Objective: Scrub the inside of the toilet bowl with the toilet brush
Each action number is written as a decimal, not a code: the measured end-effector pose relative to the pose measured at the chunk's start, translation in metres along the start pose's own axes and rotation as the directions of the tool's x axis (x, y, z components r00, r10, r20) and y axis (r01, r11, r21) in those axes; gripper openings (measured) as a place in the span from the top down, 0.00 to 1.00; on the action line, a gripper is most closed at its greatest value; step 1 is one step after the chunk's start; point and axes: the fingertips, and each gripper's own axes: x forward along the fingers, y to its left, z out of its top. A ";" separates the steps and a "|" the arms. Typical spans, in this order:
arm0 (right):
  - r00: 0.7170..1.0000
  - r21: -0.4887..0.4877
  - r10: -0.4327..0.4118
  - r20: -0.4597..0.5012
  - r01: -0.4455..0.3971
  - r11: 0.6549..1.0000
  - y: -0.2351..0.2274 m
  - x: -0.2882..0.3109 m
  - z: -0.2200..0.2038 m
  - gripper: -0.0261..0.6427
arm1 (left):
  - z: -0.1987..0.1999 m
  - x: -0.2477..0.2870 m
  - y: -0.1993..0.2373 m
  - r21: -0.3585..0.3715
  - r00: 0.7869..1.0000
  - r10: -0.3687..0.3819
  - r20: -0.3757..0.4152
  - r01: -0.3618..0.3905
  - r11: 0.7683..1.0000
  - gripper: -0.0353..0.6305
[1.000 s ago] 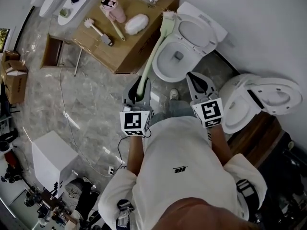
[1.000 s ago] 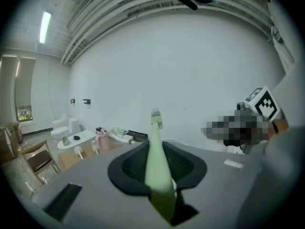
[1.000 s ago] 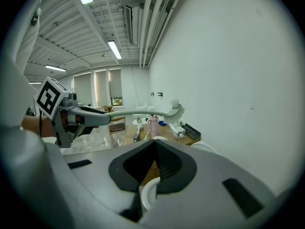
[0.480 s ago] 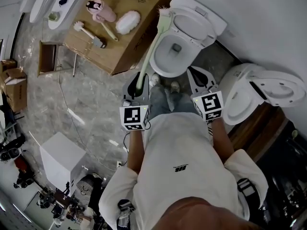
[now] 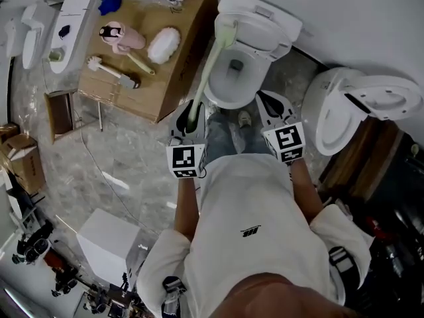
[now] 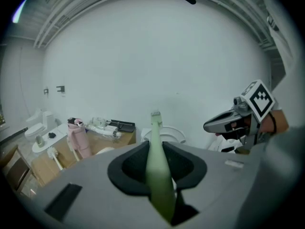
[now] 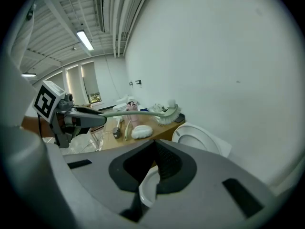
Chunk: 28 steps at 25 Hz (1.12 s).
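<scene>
1. Since a second ago the toilet bowl (image 5: pixel 222 102) has been brought nearer and more squarely ahead. The bristle end of the toilet brush (image 5: pixel 211 65) has been carried from beside the corner of the tabletop (image 5: pixel 165 85) to over the rear left of the rim.
2. The brush handle is clamped between the jaws of the left tool (image 5: pixel 191 119) near its end, and the rest of the handle runs out ahead. In the right gripper view the bristle end is seen held up in the air, about level with the things on the tabletop and not yet inside the bowl.
3. The right tool (image 5: pixel 270 103) is held by the bowl's near right edge, with its jaws brought together on nothing.
4. For the step in hand, the bristle end is best tipped down and lowered past the rim into the open bowl, kept clear of the raised seat (image 5: pixel 260 30) behind it. So long a handle is likely to pivot in the grip under hard pressure, so a steep angle and short strokes round the wall are judged safer.
5. Depth is poorly shown from above, so it cannot be told how far the bristles hang over the rim. The underside of the rim is not shown, and whether water stands in the bowl cannot be made out.
</scene>
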 end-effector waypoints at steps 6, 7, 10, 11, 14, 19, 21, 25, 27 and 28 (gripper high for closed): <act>0.996 0.053 -0.072 -0.046 0.074 0.996 0.008 0.039 -0.016 0.97 | -0.030 0.029 0.036 0.043 0.991 -0.094 -0.090 0.098 0.994 0.80; 0.996 0.066 -0.081 -0.044 0.084 0.994 0.009 0.044 -0.018 0.97 | -0.036 0.035 0.041 0.047 0.988 -0.111 -0.108 0.117 0.992 0.80; 0.993 0.113 -0.112 -0.033 0.115 0.987 0.009 0.055 -0.026 0.97 | -0.052 0.052 0.053 0.045 0.974 -0.161 -0.159 0.170 0.984 0.80; 0.992 0.126 -0.120 -0.030 0.123 0.984 0.008 0.059 -0.030 0.97 | -0.057 0.058 0.057 0.048 0.970 -0.174 -0.171 0.184 0.982 0.80; 0.990 0.173 -0.137 -0.023 0.139 0.975 0.005 0.066 -0.040 0.97 | -0.066 0.078 0.061 0.070 0.958 -0.210 -0.194 0.227 0.971 0.80; 0.983 0.211 -0.172 -0.058 0.180 0.961 0.003 0.076 -0.067 0.97 | -0.091 0.099 0.060 0.095 0.934 -0.251 -0.256 0.283 0.955 0.80; 0.982 0.209 -0.175 -0.075 0.187 0.960 0.001 0.081 -0.079 0.97 | -0.104 0.106 0.059 0.096 0.925 -0.256 -0.279 0.292 0.951 0.80; 0.980 0.226 -0.171 -0.105 0.191 0.955 -0.008 0.088 -0.103 0.97 | -0.126 0.116 0.053 0.084 0.916 -0.250 -0.315 0.289 0.954 0.80; 0.979 0.240 -0.169 -0.115 0.192 0.952 -0.013 0.091 -0.115 0.97 | -0.135 0.121 0.049 0.078 0.914 -0.244 -0.325 0.282 0.956 0.80; 0.979 0.244 -0.166 -0.119 0.191 0.951 -0.015 0.094 -0.121 0.97 | -0.140 0.124 0.047 0.074 0.913 -0.240 -0.329 0.278 0.958 0.80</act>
